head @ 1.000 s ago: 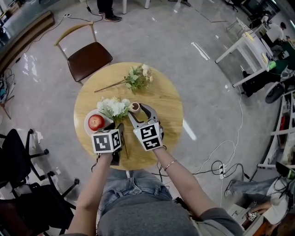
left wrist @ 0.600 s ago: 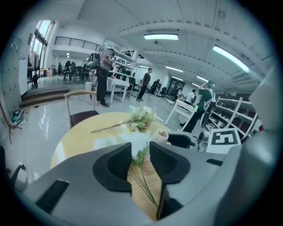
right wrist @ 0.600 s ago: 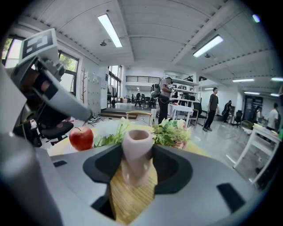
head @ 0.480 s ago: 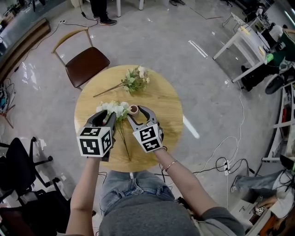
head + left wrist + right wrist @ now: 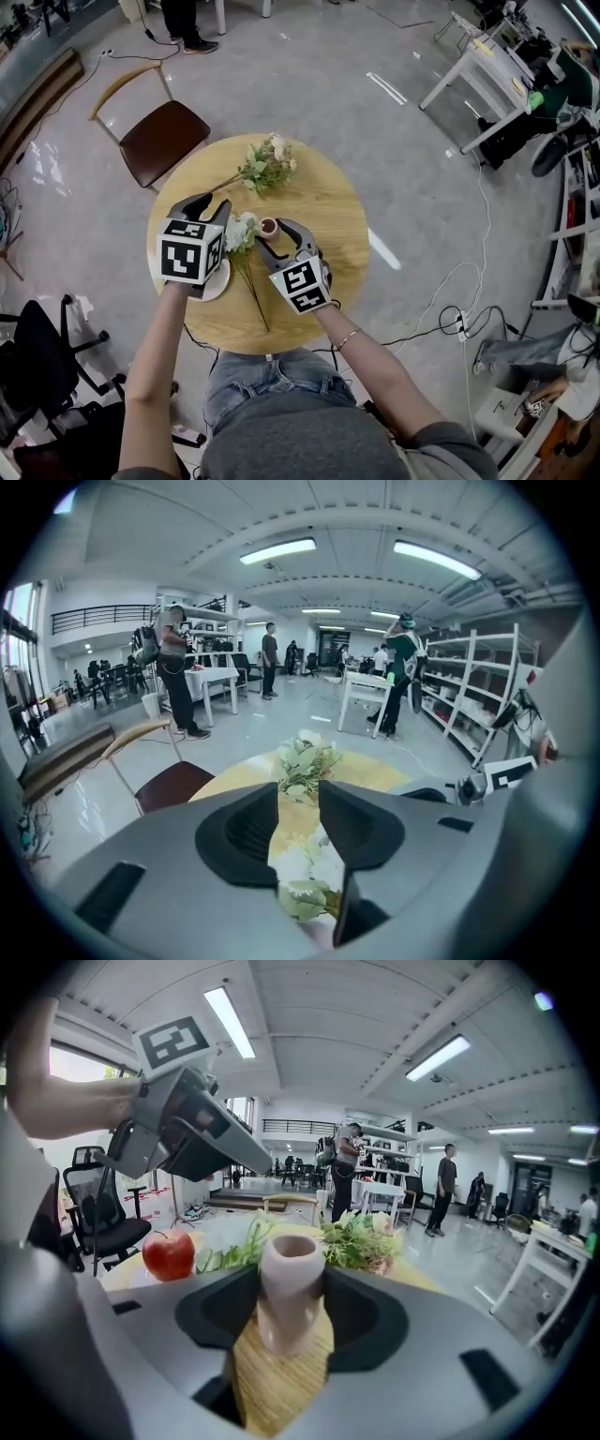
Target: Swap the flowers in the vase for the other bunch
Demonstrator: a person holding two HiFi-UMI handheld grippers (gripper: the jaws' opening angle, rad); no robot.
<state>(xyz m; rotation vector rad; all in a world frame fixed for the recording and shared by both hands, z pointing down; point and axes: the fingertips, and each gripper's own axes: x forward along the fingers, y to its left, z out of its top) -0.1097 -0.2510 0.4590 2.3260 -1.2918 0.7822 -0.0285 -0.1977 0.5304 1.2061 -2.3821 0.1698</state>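
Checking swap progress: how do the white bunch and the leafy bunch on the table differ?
The white bunch lies beside the vase, stems toward the near edge; the leafy bunch lies at the far side of the table, stem pointing left. The white bunch is mostly white blooms; the leafy bunch is mostly green with few pale flowers. Both lie flat, outside the vase.

A round wooden table (image 5: 323, 206) sits mid-frame. On it lie a leafy bunch (image 5: 265, 166) near its upper edge, a small vase (image 5: 268, 226) at centre and a white bunch (image 5: 242, 232) just left of that, stems trailing downward. A white plate (image 5: 217, 281) sits at the left edge.
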